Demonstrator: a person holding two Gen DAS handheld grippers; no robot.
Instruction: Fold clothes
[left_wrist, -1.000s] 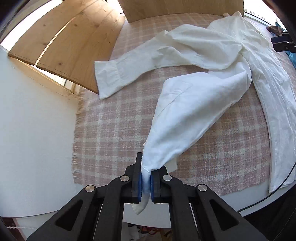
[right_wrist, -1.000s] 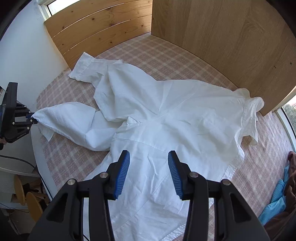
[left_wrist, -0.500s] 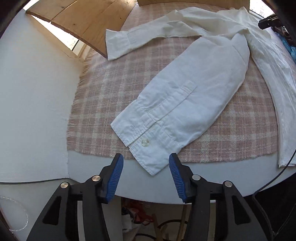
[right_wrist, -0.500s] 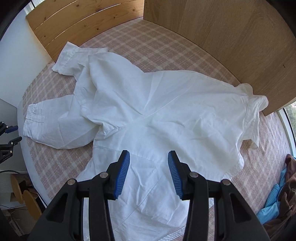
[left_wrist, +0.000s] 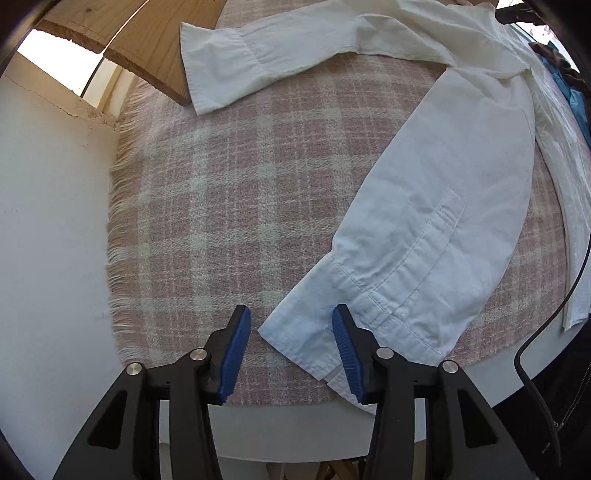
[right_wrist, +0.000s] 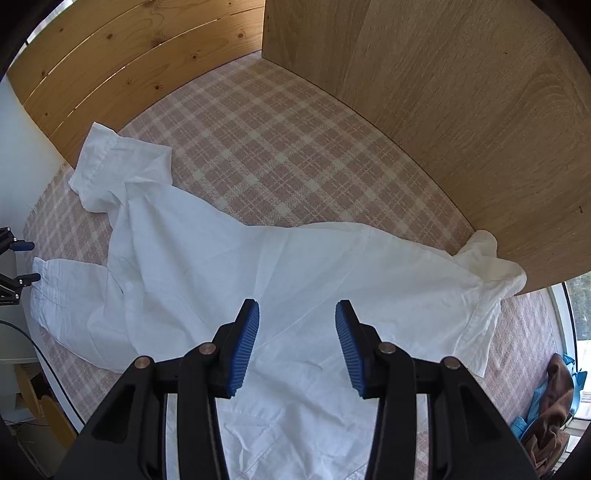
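Note:
A white long-sleeved shirt (right_wrist: 295, 280) lies spread on a pink plaid blanket (right_wrist: 280, 140). In the left wrist view its near sleeve (left_wrist: 436, 221) lies flat, cuff (left_wrist: 332, 332) at the blanket's front edge. My left gripper (left_wrist: 291, 347) is open, with the cuff's corner between its blue pads, untouched as far as I can see. The far sleeve (left_wrist: 258, 51) stretches toward the wooden wall. My right gripper (right_wrist: 297, 343) hovers open above the shirt's body, holding nothing. The collar (right_wrist: 491, 266) bunches against a wooden panel.
Wooden panels (right_wrist: 443, 110) wall the blanket at the back and right. The white tabletop edge (left_wrist: 295, 432) runs below the blanket's fringe (left_wrist: 118, 236). A black cable (left_wrist: 546, 325) hangs at the right. Blue and brown clothes (right_wrist: 550, 406) lie at the far right.
My left gripper let go of the sleeve cuff, which now lies flat; the gripper then dropped closer and shifted left of it. The right gripper stayed open and moved closer over the shirt.

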